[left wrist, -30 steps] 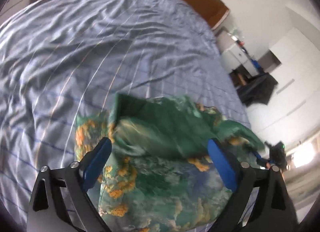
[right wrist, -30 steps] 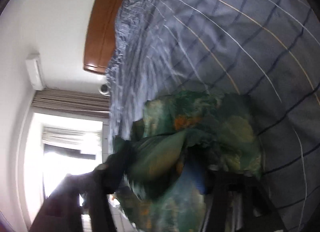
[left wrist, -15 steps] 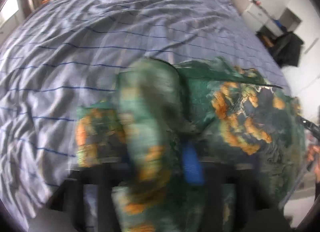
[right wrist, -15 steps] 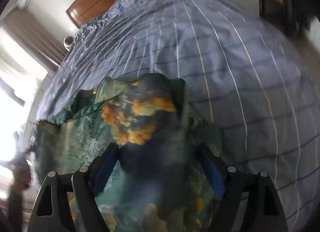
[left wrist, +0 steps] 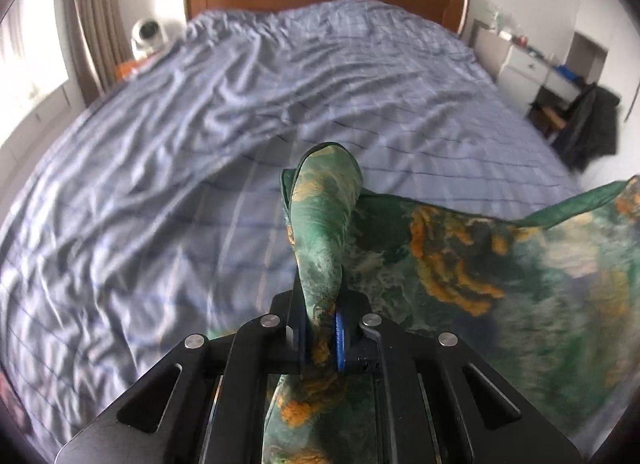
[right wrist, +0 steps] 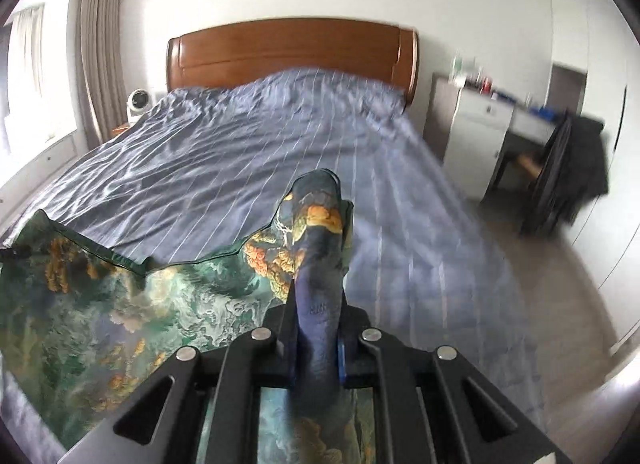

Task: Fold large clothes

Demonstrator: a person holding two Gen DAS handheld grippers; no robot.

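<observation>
A green garment with orange and blue print (left wrist: 460, 264) hangs stretched between my two grippers above the bed. My left gripper (left wrist: 320, 338) is shut on one bunched corner, which sticks up past the fingers. The cloth spreads away to the right in that view. My right gripper (right wrist: 316, 344) is shut on the other corner of the garment (right wrist: 140, 304), which spreads to the left. The garment's lower part is hidden below both grippers.
A bed with a blue striped cover (left wrist: 240, 124) and wooden headboard (right wrist: 292, 48) fills both views. A small fan (right wrist: 139, 101) stands at the left of the headboard. A white cabinet (right wrist: 476, 132), a desk and a chair with dark clothes (right wrist: 572, 168) stand to the right.
Both grippers were open over the garment lying on the bed. They have shut on its corners and lifted it, and both views now face the headboard.
</observation>
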